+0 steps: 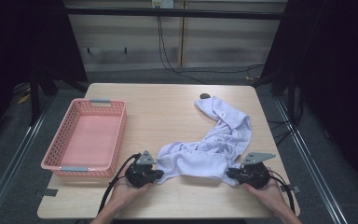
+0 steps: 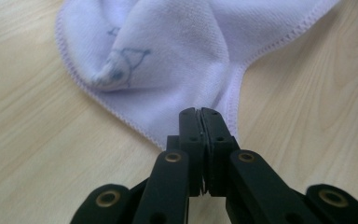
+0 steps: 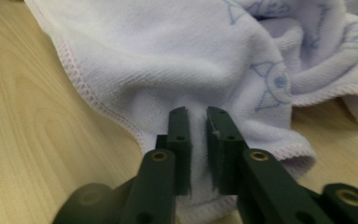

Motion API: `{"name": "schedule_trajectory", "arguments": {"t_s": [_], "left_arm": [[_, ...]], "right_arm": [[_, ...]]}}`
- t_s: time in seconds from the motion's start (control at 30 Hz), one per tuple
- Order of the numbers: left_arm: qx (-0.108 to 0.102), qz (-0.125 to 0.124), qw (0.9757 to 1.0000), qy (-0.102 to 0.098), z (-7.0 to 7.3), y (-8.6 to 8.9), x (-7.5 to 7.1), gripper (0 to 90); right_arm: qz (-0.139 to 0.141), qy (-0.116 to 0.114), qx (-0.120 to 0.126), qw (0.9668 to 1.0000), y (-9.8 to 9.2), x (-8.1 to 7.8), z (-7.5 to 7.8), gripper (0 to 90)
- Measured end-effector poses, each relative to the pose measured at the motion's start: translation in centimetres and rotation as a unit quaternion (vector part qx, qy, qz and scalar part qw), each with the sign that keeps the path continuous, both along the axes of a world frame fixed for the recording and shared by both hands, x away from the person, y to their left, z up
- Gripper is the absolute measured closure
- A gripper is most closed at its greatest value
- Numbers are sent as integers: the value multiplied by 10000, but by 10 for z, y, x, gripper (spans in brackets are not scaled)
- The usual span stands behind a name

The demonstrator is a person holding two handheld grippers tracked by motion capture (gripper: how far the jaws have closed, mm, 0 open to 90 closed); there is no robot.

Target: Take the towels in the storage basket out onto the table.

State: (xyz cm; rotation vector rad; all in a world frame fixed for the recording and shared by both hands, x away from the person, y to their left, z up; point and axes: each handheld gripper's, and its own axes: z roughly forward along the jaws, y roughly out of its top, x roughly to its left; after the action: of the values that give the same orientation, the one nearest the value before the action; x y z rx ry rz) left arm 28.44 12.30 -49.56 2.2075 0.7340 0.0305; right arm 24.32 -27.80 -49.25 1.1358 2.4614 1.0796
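- Nearest to us: left gripper [image 1: 154, 174] and right gripper [image 1: 231, 173] sit at the near edge of the table [image 1: 168, 107], one at each near corner of the towel [image 1: 214, 144].
- Left gripper view: our jaws are pressed together on the towel's [image 2: 182, 51] stitched corner, no gap showing. Cloth pinched.
- Right gripper view: jaws stand narrow with a fold of towel [image 3: 177, 65] between them; a slim gap shows, pads squeezing the cloth by its hem.
- We see nothing between the two grippers except the towel's near edge, which runs roughly level across the table from one grip to the other.
- Towel is pale lilac with a small blue print, crumpled, right of table centre.
- Long axis: from the near edge it runs away from us and bends toward the far right, ending in a rolled tip close to the far edge.
- A small dark thing [image 1: 205, 96] lies just beyond that tip; we cannot tell what it is.
- Pink basket [image 1: 116, 135] stands on the left side, long axis near to far, close to the left gripper but apart from the towel.
- Open wood in the middle between basket and towel, and a strip along the near edge.
- Right edge of the table is close to the towel's bend.
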Motion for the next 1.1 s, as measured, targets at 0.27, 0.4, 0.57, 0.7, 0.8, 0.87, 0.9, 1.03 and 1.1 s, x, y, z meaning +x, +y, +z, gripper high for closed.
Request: {"name": "schedule_trajectory", "arguments": {"t_s": [0.27, 0.4, 0.57, 0.7, 0.8, 0.87, 0.9, 1.03, 1.1], "left_arm": [[-1311, 381, 9906, -30, 38, 41, -4, 885], [-1433, 336, 9889, -210, 53, 50, -17, 886], [-1684, 333, 9845, -367, 71, 63, -36, 886], [-1840, 88, 9824, -322, 75, 68, -55, 885], [-1683, -263, 9853, -94, 69, 66, -76, 884], [-1542, -390, 9873, 54, 63, 65, -90, 880], [-1587, -466, 9861, 140, 61, 66, -96, 868], [-1501, -579, 9868, 212, 56, 66, -97, 778], [-1483, -539, 9871, 275, 53, 63, -87, 758]], "right_arm": [[17, -68, 1148, 9934, -26, -5, 33, 824], [132, -85, 1174, 9930, -27, -13, 41, 844], [224, -263, 1394, 9896, -28, -30, 59, 840], [325, -270, 1414, 9890, -29, -45, 69, 847], [499, -137, 1343, 9896, -26, -63, 65, 845], [585, 36, 1257, 9903, -24, -78, 57, 844], [588, 95, 1167, 9914, -24, -86, 52, 843], [550, 224, 1096, 9922, -32, -108, 43, 807], [542, 197, 1155, 9916, -38, -114, 46, 801]]}}
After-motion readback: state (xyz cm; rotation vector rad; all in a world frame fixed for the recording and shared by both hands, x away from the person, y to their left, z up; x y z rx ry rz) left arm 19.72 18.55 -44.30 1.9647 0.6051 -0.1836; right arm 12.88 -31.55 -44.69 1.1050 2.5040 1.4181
